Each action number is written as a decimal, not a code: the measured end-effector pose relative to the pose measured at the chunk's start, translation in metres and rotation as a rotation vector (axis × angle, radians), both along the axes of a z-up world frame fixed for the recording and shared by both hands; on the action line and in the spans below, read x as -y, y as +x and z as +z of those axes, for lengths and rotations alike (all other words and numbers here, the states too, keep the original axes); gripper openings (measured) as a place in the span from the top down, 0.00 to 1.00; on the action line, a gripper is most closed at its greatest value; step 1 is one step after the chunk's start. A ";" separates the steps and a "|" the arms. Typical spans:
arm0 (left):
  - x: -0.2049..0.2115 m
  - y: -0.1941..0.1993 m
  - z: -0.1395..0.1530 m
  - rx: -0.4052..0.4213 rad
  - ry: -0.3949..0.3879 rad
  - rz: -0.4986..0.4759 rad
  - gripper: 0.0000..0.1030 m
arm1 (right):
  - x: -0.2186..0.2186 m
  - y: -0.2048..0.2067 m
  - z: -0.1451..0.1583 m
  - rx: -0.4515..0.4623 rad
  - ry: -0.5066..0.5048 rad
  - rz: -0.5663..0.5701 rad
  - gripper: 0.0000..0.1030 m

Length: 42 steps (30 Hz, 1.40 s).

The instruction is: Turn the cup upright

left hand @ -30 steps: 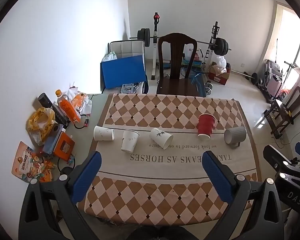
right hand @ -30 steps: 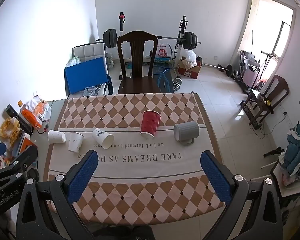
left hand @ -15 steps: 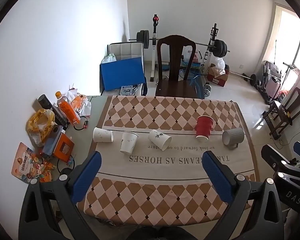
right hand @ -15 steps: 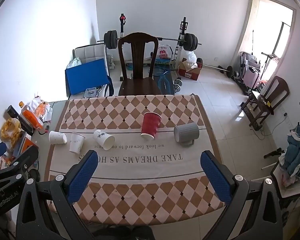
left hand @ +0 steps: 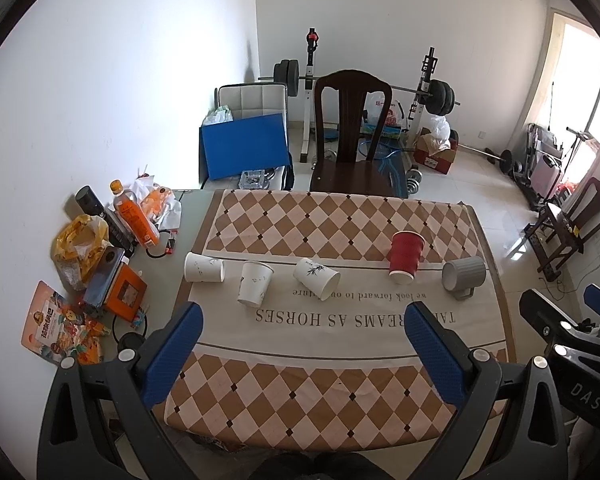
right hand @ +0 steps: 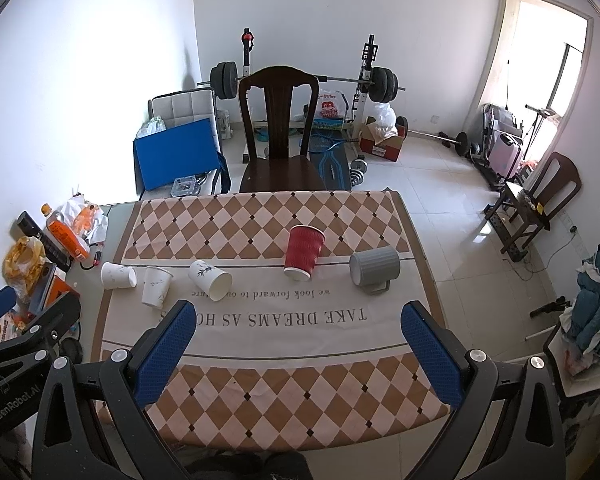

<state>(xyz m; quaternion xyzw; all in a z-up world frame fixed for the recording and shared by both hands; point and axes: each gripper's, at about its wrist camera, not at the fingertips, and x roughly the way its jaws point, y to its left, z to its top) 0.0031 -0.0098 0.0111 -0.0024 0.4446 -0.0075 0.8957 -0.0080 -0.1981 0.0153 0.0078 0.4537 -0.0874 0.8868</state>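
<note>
Several cups lie tipped in a row across the checkered tablecloth [left hand: 340, 380]: three white paper cups [left hand: 204, 267], [left hand: 254, 283], [left hand: 316, 278], a red ribbed paper cup [left hand: 405, 257] and a grey ribbed mug [left hand: 462, 274]. The red cup [right hand: 303, 253] and grey mug [right hand: 374, 267] also show in the right wrist view. My left gripper [left hand: 302, 344] is open and empty, held high above the table's near edge. My right gripper [right hand: 298, 342] is open and empty, likewise high and back from the cups.
Bottles, bags and snack packets [left hand: 100, 248] crowd the table's left end. A dark wooden chair [left hand: 350, 140] stands at the far side, with a blue board [left hand: 244, 148] and weight rack [left hand: 432, 92] behind. The table's right edge drops to tiled floor [right hand: 460, 220].
Both grippers have drawn slightly back and up, so the table looks a little smaller and farther. The cups have not moved.
</note>
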 end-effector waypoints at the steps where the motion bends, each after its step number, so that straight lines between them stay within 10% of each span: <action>1: 0.002 0.000 -0.001 -0.004 -0.004 0.004 0.00 | 0.000 0.001 0.003 -0.002 0.000 0.001 0.00; 10: 0.004 0.013 -0.060 -0.077 0.048 0.064 0.00 | -0.015 0.041 -0.004 -0.097 0.019 0.003 0.00; 28: 0.004 0.091 -0.241 -0.375 0.188 0.036 0.00 | 0.024 0.102 -0.240 -0.453 0.037 -0.031 0.00; 34: 0.007 0.137 -0.289 -0.451 0.315 -0.117 0.00 | 0.021 0.131 -0.308 -0.559 0.029 -0.068 0.00; 42: 0.039 0.175 -0.332 -0.396 0.728 -0.590 0.01 | 0.022 0.170 -0.365 -0.662 0.024 -0.102 0.00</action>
